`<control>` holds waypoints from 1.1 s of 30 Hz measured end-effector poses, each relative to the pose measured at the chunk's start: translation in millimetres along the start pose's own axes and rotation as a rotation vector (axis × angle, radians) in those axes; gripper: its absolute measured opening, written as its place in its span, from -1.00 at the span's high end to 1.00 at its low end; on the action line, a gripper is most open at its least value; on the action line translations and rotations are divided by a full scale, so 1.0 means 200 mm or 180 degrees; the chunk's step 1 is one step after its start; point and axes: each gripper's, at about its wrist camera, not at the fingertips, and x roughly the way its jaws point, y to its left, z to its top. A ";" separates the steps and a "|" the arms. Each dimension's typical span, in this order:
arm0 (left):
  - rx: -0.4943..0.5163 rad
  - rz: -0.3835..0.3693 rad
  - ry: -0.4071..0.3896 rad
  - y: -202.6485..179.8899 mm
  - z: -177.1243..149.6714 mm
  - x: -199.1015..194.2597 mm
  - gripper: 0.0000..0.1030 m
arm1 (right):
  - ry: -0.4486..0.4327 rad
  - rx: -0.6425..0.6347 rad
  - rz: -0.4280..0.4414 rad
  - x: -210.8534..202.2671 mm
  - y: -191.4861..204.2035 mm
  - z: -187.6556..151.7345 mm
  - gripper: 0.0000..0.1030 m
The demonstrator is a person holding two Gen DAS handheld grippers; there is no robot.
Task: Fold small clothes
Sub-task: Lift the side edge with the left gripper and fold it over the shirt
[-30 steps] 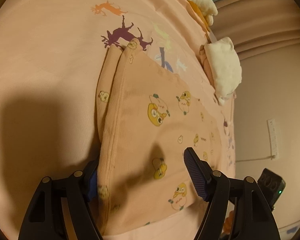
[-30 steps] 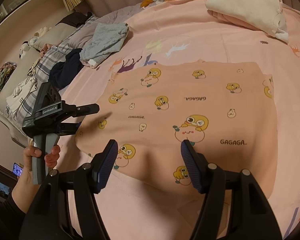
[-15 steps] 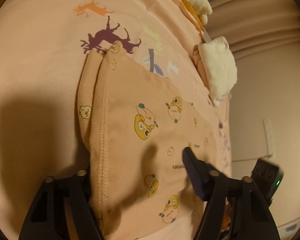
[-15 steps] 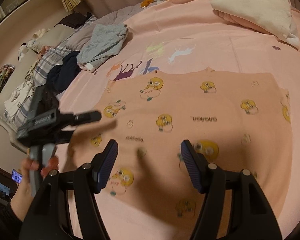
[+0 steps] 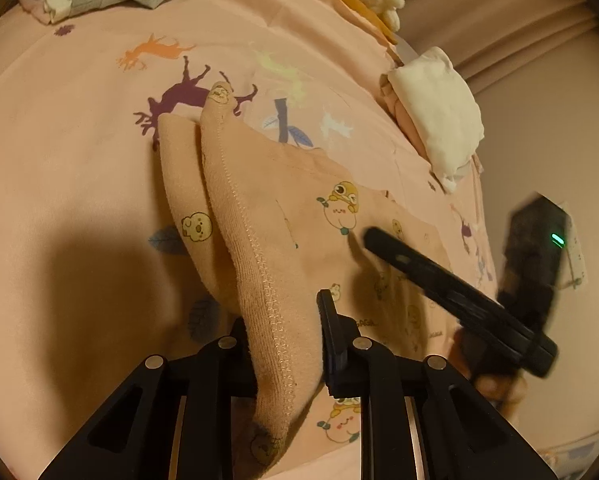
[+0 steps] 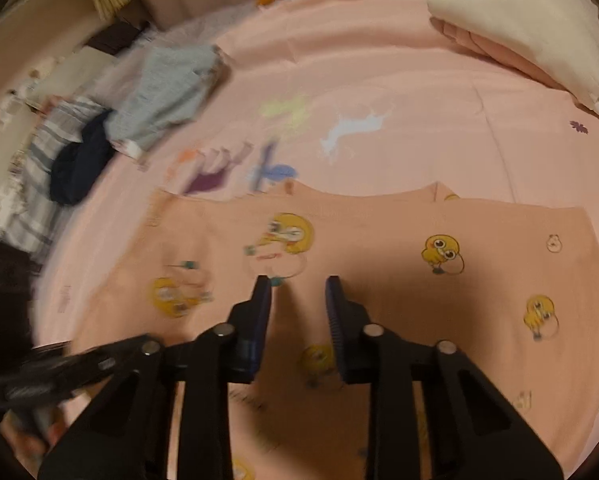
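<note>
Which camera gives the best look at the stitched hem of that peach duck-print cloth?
The left wrist view. There the stitched hem runs sharp and close, up from between the fingers of the left gripper, which is shut on it. The right wrist view is blurred and shows only the flat duck-print cloth, no stitching.

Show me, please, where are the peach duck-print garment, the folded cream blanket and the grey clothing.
peach duck-print garment [image 5: 275, 216]: left wrist view, on its stitched hem fold.
folded cream blanket [image 6: 539, 36]: right wrist view, on its top surface.
grey clothing [image 6: 167, 92]: right wrist view, on its middle.
</note>
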 end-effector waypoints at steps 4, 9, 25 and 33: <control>0.0067 0.0046 -0.0001 -0.02 -0.01 -0.01 0.63 | 0.0068 -0.0079 -0.0136 0.07 -0.02 0.01 0.69; 0.0089 0.0097 0.0002 -0.03 -0.01 -0.01 0.63 | -0.0054 -0.0242 -0.0067 -0.08 0.02 -0.05 0.59; 0.0039 0.0261 -0.0030 -0.08 -0.03 -0.01 0.63 | 0.0181 -0.0657 -0.0061 -0.23 0.08 -0.50 0.58; 0.0114 0.0292 -0.0086 -0.16 -0.04 -0.05 0.65 | 0.0110 -0.0466 0.0279 -0.33 0.05 -0.51 0.58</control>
